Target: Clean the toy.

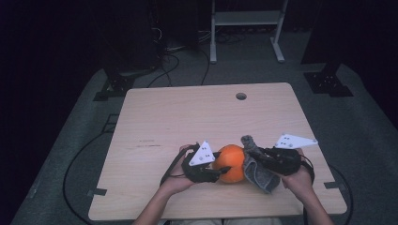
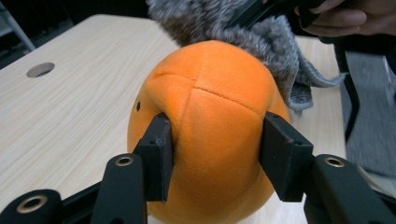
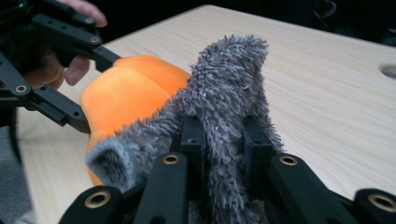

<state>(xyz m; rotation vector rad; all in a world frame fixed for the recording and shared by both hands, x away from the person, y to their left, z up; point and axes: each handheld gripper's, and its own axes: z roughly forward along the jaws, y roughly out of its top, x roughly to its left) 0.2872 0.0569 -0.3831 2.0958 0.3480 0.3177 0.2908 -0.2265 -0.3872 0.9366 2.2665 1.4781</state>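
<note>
Left hand-held gripper [image 2: 215, 156] clamps orange plush [image 2: 210, 116]; right [image 3: 223, 140] pinches grey fabric [image 3: 229, 84].

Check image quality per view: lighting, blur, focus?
High view: dim, dark surroundings, table lit evenly, slightly soft. Left gripper view: bright, orange plush ball sharp, no glare. Right gripper view: grey furry cloth sharp up close, far table edge soft.

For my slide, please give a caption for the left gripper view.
Left gripper shut on the orange plush ball, grey furry cloth lying against its far side.
</note>
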